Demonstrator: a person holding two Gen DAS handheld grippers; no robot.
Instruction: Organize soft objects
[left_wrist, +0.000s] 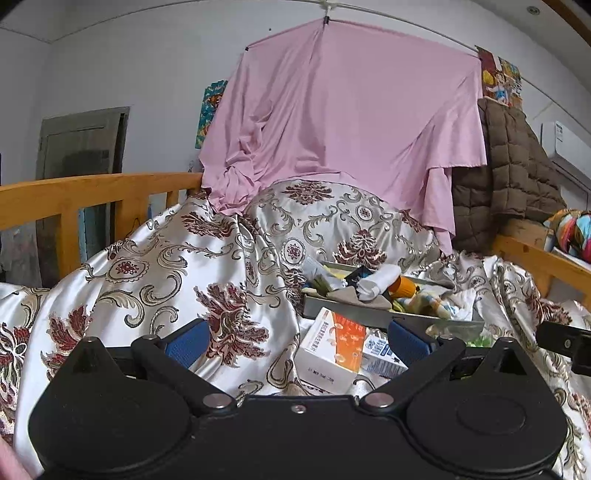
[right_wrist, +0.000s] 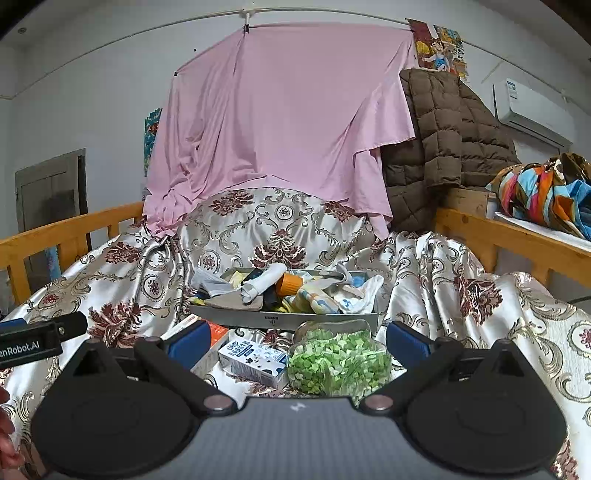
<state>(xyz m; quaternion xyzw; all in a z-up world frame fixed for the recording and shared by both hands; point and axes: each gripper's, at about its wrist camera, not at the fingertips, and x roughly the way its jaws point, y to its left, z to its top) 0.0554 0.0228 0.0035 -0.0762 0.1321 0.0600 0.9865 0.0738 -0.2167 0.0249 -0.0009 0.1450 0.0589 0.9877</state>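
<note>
I hold the left gripper (left_wrist: 295, 341) and right gripper (right_wrist: 295, 339) spread wide and empty above the bed (right_wrist: 461, 295); socks and cloths fill the grey tray (right_wrist: 288, 318) mid-bed. Next I judge: reach forward to the rolled white sock (right_wrist: 264, 282)

Bed (right_wrist: 469, 221), satin floral cover (right_wrist: 461, 295); on it grey tray (right_wrist: 288, 317), cartons (right_wrist: 253, 360), green-bits bag (right_wrist: 338, 360)

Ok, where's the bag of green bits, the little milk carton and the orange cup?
Bag of green bits (right_wrist: 338, 360), right wrist view, on the middle of its clear front.
Little milk carton (right_wrist: 253, 358), right wrist view, on its printed side.
Orange cup (right_wrist: 290, 283), right wrist view, on its side, in the grey tray.
</note>
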